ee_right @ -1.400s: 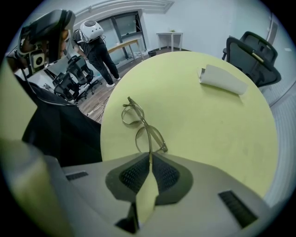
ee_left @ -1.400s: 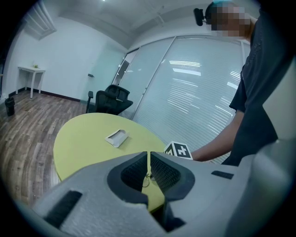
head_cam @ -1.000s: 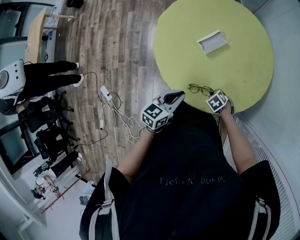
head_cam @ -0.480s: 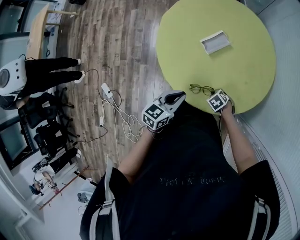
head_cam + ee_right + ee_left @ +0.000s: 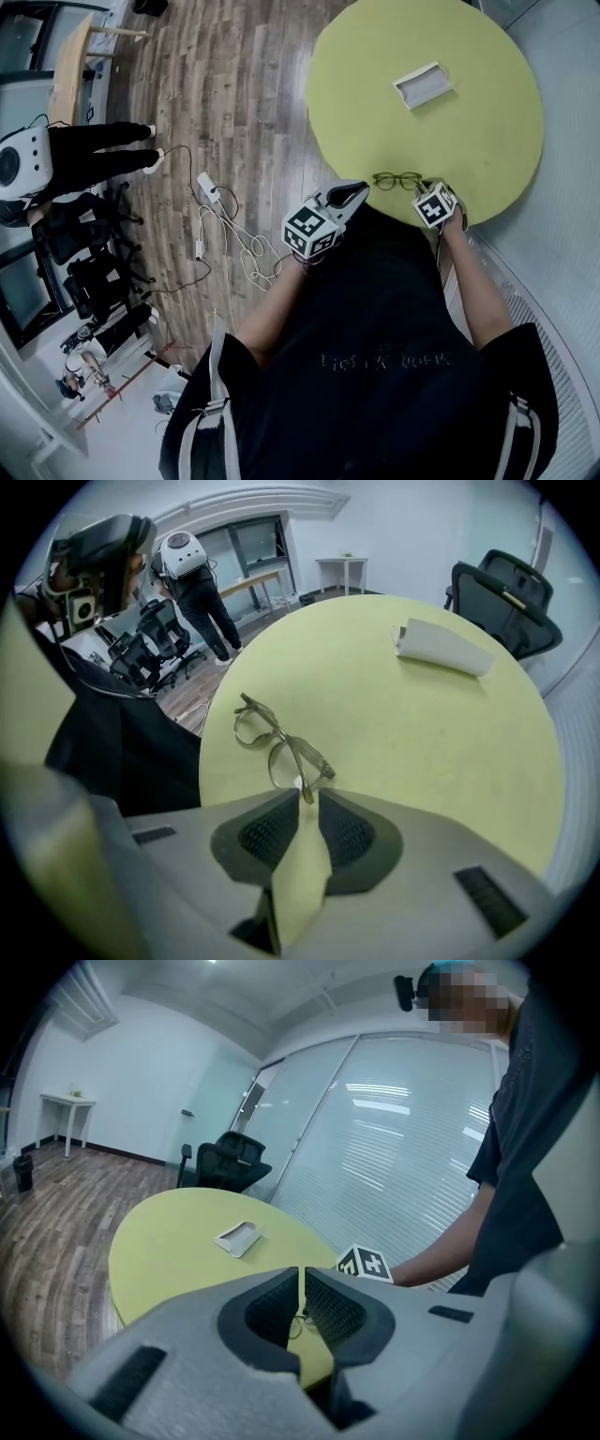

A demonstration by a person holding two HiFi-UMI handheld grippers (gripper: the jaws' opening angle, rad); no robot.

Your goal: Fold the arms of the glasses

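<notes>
Thin dark-framed glasses (image 5: pixel 396 180) lie near the front edge of the round yellow-green table (image 5: pixel 469 131), lenses side by side. My right gripper (image 5: pixel 422 190) sits at their right end. In the right gripper view the glasses (image 5: pixel 277 742) stretch away from the jaws, and the right gripper (image 5: pixel 307 794) is shut on the tip of the near arm. My left gripper (image 5: pixel 354 195) hangs just off the table's edge, left of the glasses. In its own view the left gripper (image 5: pixel 301 1274) is shut with nothing in it.
A white open case (image 5: pixel 425 84) lies further back on the table, also seen as the case (image 5: pixel 441 647). Cables and a power strip (image 5: pixel 211 187) trail over the wooden floor at left. A person in black (image 5: pixel 84 155) stands there. Office chairs (image 5: pixel 497 602) stand beyond the table.
The glasses have shifted slightly left on the table with the right gripper at their end. The left gripper has stayed where it was.
</notes>
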